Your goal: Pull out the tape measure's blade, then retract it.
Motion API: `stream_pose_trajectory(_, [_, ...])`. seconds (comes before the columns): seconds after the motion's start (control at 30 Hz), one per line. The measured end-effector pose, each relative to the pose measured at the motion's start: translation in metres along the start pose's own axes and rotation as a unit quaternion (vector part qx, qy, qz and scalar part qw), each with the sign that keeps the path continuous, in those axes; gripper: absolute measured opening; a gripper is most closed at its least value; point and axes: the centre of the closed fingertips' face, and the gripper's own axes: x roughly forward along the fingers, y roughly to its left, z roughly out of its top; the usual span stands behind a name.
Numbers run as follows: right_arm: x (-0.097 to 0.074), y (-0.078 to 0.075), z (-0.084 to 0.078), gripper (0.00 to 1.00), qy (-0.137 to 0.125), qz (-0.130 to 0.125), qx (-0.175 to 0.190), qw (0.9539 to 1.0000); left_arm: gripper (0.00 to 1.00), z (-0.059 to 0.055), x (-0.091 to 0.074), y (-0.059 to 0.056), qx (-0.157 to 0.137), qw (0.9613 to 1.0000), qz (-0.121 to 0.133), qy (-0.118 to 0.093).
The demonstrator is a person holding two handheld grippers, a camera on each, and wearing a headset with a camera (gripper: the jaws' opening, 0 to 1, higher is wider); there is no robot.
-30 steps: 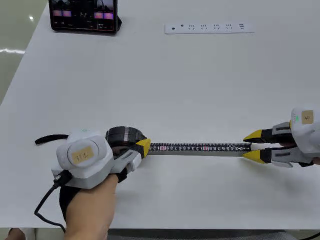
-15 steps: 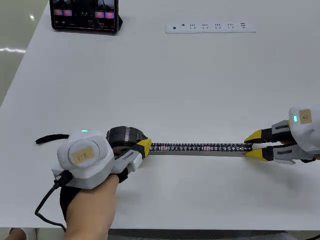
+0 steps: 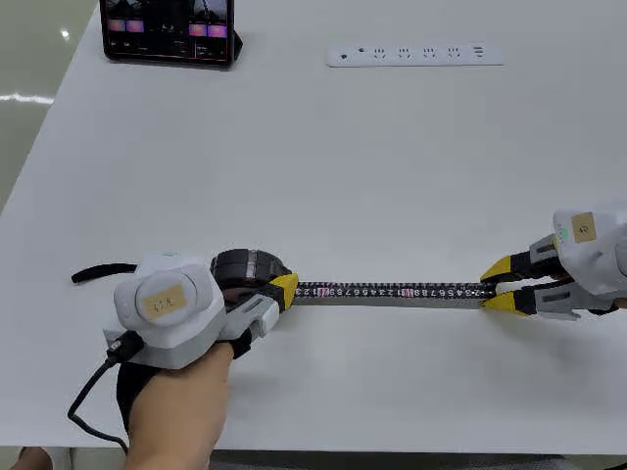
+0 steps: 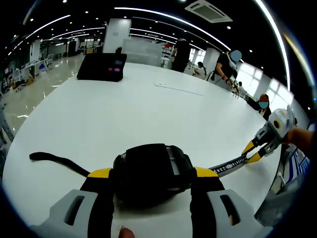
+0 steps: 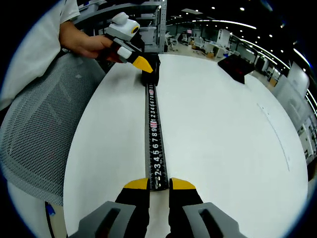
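Observation:
A black tape measure case (image 3: 247, 270) (image 4: 152, 171) lies near the table's front left, and my left gripper (image 3: 279, 291) (image 4: 152, 173) is shut on it. Its wrist strap (image 3: 100, 271) (image 4: 54, 161) trails to the left. The dark numbered blade (image 3: 392, 292) (image 5: 155, 144) (image 4: 232, 164) runs flat along the table to the right. My right gripper (image 3: 498, 286) (image 5: 159, 184) is shut on the blade's tip, yellow fingertips (image 5: 135, 184) on either side of it.
A dark tablet (image 3: 167, 29) (image 4: 101, 66) stands at the table's far left, and a white power strip (image 3: 415, 55) (image 4: 178, 89) lies at the back. Several people stand beyond the table in the left gripper view. A cable (image 3: 88, 392) hangs off the left gripper near the front edge.
The right gripper has drawn slightly further right with the blade's tip, so a little more blade shows. The left gripper and the case have stayed put.

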Motion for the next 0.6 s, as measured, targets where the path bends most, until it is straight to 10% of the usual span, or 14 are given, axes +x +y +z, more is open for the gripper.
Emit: stream_pose_trajectory(0.6, [0.0077, 0.0012, 0.0088, 0.10, 0.005, 0.008, 0.001, 1.0000, 0.57, -0.0012, 0.0001, -0.0015, -0.003, 1.0000, -0.004, -0.002])
